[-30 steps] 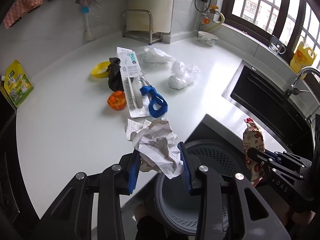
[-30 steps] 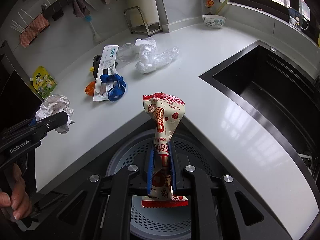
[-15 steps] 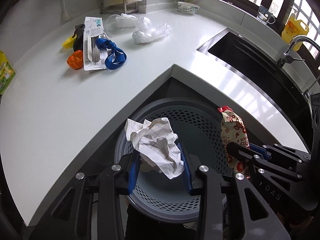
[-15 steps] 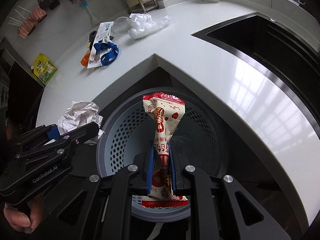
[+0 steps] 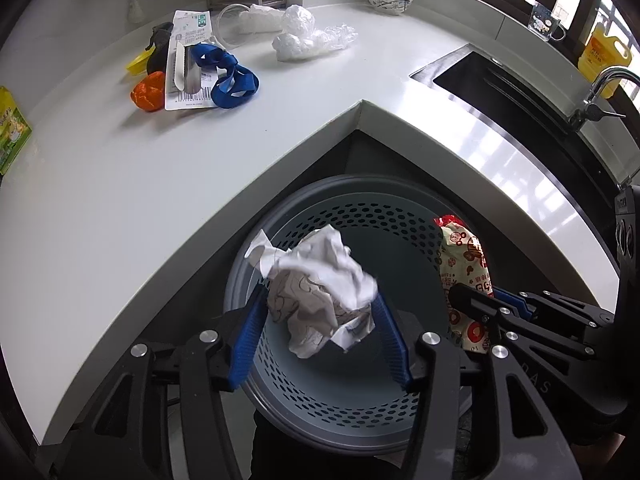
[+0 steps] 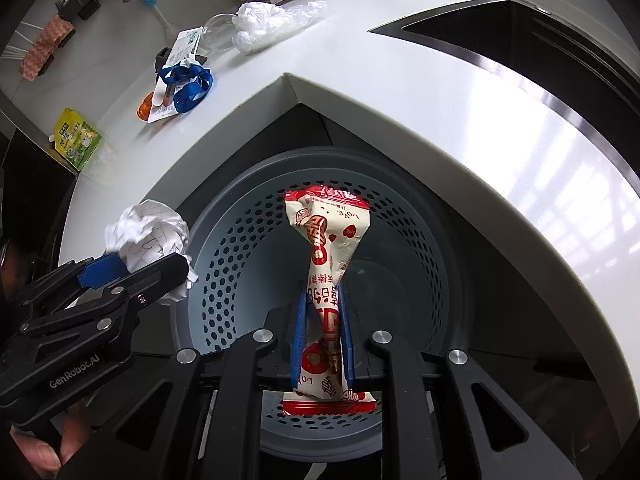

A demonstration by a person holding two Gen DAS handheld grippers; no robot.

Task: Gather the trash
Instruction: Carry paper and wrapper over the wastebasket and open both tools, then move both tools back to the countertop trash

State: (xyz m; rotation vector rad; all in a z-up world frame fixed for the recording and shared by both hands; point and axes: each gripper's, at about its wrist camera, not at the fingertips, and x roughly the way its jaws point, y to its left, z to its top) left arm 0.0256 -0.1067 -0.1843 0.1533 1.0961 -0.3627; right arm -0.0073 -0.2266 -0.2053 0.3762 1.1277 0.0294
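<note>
my left gripper point(image 5: 320, 316) hangs directly above the perforated grey waste bin point(image 5: 400, 224), jaws opening. the crumpled paper ball point(image 5: 320, 292) sits between the spread blue pads, slack rather than pinched; judged, it drops straight into the bin mouth with no sideways correction. my right gripper point(image 6: 322, 340) pinches the red-and-white snack wrapper point(image 6: 326, 264) near its lower end, jaws nearly together. the wrapper's long axis runs away from the jaws, over the bin interior.

the right wrist view shows the paper ball point(image 6: 148, 232) over the bin's left rim, which the left wrist view does not. the left view shows the litter remaining on the white countertop point(image 5: 120, 200): clear plastic bags point(image 5: 308, 36), orange scrap point(image 5: 148, 94), blue strap point(image 5: 228, 76).
</note>
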